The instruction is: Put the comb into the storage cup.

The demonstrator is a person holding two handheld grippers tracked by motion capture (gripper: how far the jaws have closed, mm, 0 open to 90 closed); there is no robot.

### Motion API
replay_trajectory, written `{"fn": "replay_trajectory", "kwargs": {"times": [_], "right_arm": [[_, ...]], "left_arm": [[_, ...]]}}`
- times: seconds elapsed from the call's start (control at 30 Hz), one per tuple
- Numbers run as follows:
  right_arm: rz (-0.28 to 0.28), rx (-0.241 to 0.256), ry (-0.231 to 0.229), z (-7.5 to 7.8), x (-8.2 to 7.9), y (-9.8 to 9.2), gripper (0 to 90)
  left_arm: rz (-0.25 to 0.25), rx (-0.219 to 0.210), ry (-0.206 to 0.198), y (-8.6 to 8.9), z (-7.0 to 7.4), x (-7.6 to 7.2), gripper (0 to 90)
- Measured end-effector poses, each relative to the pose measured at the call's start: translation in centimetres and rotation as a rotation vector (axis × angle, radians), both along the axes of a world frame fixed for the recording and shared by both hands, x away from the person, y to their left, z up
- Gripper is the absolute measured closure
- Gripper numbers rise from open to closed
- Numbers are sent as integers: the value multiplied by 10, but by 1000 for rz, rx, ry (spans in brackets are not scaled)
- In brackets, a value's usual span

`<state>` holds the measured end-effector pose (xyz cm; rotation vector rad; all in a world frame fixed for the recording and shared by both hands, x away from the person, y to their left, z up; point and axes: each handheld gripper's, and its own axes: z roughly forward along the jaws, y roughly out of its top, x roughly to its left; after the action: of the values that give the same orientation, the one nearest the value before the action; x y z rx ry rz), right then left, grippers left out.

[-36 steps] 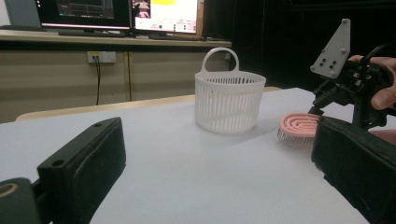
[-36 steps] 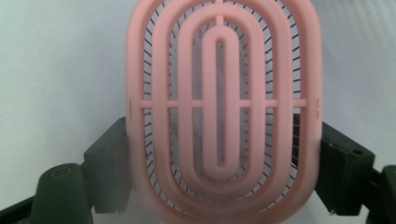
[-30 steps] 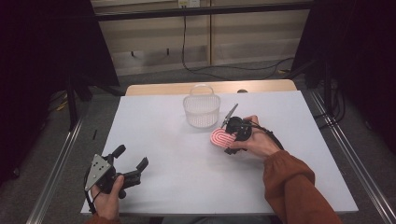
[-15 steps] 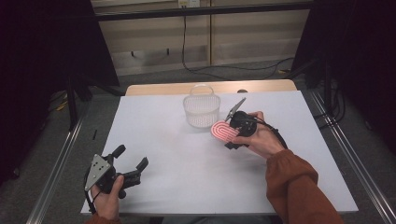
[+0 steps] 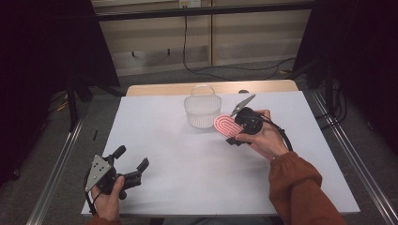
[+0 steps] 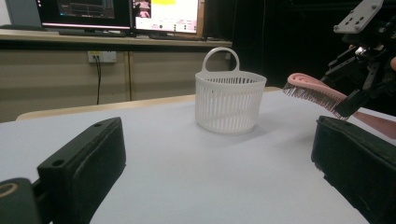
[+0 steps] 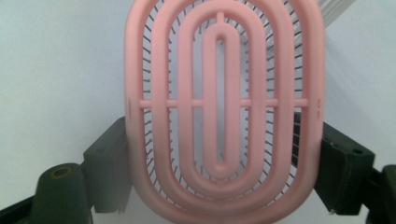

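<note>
A pink oval brush with fine bristles is held off the table, just right of a white slatted basket. My right gripper is shut on the brush, its jaws pressing the two long sides. From the left gripper view the brush hangs bristles-down beside the basket. My left gripper rests open near the table's front left corner, with nothing between its jaws.
The white table runs wide between the two hands. A wooden strip borders its far edge. Metal rails flank both sides. Monitors stand on a shelf behind the table.
My right gripper has lifted the brush slightly and carried it a little toward the basket. My left gripper has stayed where it was.
</note>
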<state>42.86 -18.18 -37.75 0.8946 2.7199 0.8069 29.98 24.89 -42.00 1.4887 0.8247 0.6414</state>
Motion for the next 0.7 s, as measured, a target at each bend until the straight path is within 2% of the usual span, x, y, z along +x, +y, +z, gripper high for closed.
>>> {"fn": "replay_trajectory", "kwargs": {"times": [0.5, 0.7], "right_arm": [[-52, 78, -69, 10, -3, -4, 196], [-84, 125, -101, 13, -4, -8, 196]], "left_arm": [[0, 0, 0, 0, 0, 0, 31], [0, 0, 0, 0, 0, 0, 31]]}}
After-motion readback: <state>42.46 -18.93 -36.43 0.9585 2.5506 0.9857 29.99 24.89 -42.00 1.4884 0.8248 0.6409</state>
